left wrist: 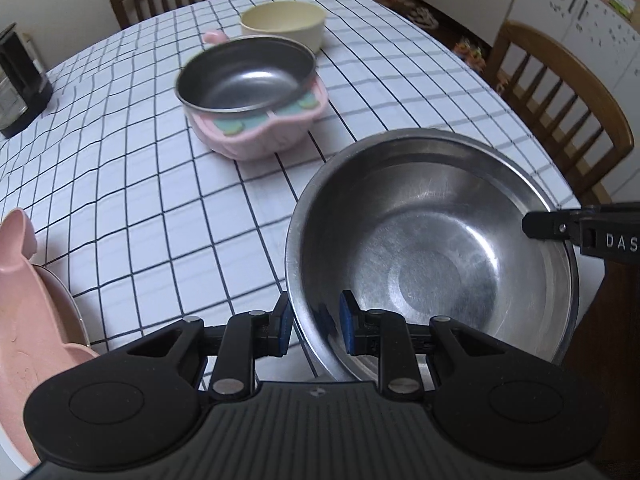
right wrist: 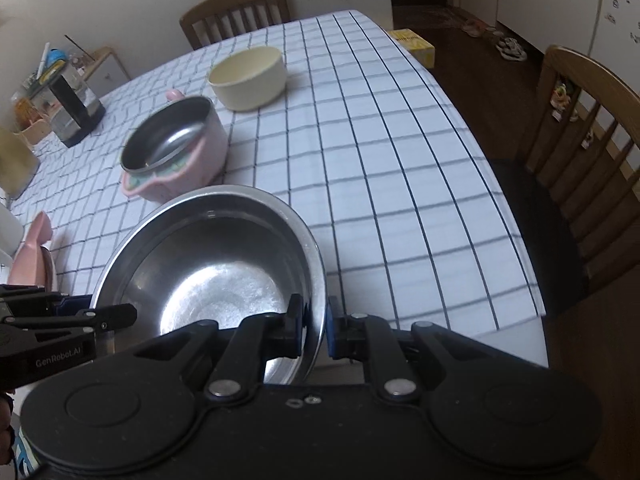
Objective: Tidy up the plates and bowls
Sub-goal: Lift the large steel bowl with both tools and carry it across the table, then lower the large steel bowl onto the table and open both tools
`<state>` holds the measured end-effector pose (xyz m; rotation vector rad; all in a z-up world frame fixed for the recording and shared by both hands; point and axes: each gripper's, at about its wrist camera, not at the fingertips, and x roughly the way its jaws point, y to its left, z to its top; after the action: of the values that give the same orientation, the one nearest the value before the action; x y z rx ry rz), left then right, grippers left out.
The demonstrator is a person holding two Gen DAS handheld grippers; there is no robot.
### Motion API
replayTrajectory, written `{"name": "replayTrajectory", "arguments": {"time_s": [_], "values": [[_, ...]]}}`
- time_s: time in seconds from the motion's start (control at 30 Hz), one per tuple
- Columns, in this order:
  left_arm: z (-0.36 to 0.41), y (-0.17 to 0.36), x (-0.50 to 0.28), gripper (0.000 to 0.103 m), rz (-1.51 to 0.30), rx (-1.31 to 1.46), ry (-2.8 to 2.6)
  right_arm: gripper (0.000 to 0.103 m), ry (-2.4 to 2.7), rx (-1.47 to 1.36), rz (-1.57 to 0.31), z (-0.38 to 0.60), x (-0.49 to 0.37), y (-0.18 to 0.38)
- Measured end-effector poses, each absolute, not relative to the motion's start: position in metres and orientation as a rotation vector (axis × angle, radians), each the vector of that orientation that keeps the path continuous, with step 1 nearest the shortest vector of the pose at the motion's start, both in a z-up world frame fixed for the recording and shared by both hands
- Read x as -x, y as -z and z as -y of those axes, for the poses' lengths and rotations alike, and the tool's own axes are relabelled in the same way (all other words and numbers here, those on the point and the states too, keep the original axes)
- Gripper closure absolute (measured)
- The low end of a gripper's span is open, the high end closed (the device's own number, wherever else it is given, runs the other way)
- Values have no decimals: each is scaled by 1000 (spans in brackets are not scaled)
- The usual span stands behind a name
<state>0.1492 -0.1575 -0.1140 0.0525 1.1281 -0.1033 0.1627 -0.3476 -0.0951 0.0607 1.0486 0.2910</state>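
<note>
Two grippers clamp one steel bowl [left wrist: 432, 256] by its rim, at the near edge of the checked table [left wrist: 160, 208]. Left gripper [left wrist: 314, 326]: blue pads either side of the near-left wall, one inside, one outside, closed on it. Right gripper [right wrist: 314, 330]: jaws nipped tight on the near-right rim; its tip also shows at the right edge of the left view. Bowl tilted; whether it rests on the cloth, cannot tell. Farther off, mid-table, a pink bowl [left wrist: 260, 132] with steel liner [left wrist: 246, 76]. Cream bowl [left wrist: 284, 24] just beyond it, far side. Pink plate [left wrist: 24, 304] at near left. Dark kettle [left wrist: 20, 80] far left. Wooden chairs [left wrist: 560, 108] right and far.
</note>
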Motion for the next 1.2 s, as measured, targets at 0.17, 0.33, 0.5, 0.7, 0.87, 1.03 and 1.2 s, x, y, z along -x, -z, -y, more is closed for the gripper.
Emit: {"name": "replayTrajectory", "arguments": {"time_s": [0.17,0.33,0.5,0.7,0.87,1.03,1.2], "values": [[160,125,-144,80,-1156,-63,122,91,-280,-45,-1056,351,-154,103],[160,129,-144,80,-1153,-75,134,91,-279,-42,-1061,352,-149,108],[161,129,-143,80,-1146,-86,140,90,-268,-55,-1056,353,-148,111],[160,130,-142,79,-1152,-74,152,84,-257,-58,-1071,351,-149,114],[158,125,-140,79,-1141,-72,150,81,-250,-52,-1063,351,-147,112],[154,118,-138,79,-1124,-61,138,78,-257,-42,-1028,351,-145,100],[146,109,-135,75,-1102,-42,126,75,-282,-29,-993,347,-141,88]]}}
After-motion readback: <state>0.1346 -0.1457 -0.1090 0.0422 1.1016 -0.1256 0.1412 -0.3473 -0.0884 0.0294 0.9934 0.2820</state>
